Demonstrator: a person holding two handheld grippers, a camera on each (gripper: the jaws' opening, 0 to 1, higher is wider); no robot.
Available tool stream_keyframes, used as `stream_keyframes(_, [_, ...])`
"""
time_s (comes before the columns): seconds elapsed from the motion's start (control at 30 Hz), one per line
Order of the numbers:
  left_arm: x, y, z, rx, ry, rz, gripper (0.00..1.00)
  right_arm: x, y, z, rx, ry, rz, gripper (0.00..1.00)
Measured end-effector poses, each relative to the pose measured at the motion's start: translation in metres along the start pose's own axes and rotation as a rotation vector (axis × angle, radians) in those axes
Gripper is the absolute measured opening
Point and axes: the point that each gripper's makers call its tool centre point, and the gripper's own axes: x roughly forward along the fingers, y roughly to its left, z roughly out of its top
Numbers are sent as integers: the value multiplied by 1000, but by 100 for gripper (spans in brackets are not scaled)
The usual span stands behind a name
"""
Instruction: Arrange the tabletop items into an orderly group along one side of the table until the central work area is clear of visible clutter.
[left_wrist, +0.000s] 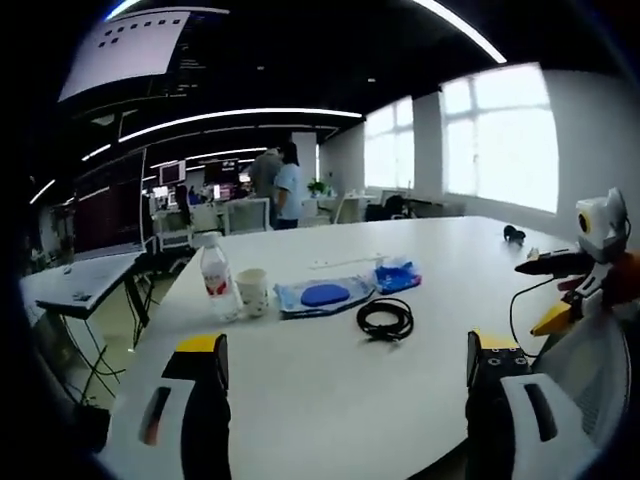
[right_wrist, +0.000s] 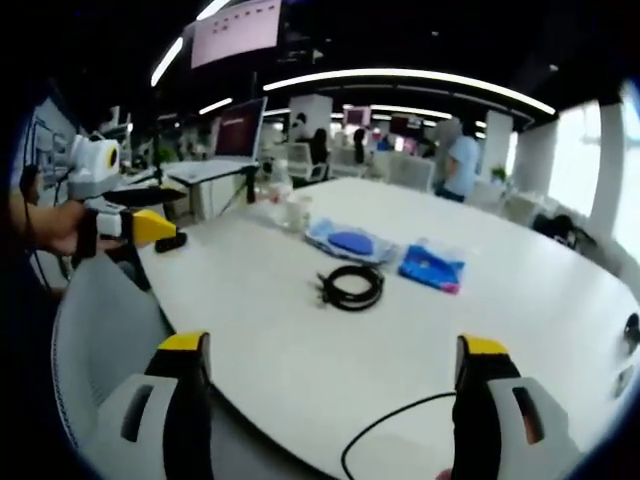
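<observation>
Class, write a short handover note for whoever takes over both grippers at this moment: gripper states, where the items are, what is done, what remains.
Left gripper: open, holding nothing, above the near table edge.
Right gripper: open, holding nothing, also at the near edge.
Items: water bottle and paper cup stand side by side; blue tray next to the cup, blue packet beyond it; coiled black cable alone in front of the tray.
Done: nothing gathered yet.
Left: move all five to one side of the white table.

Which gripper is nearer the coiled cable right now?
Hard to call; perhaps the left. The left gripper faces the cable across bare table; the right gripper faces it likewise. Neither touches it.
</observation>
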Motion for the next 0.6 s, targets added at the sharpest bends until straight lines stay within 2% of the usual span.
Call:
stream_keyframes(0.1, [1,-2,0,5,-2,-8,100,0,-1,-1,15,6,-6,100])
stream_keyframes(0.3, [2,-7,1,9,-7,-28,100,-5,-3,5,36,-38,-15,100])
stream_keyframes(0.4, [2,-7,-1,21,4,-26,100,-5,-2,7,23,-55,-17,100])
stream_keyframes(0.6, [2,-11,-2,44,6,-36,100,-4,3,4,-12,-34,-8,100])
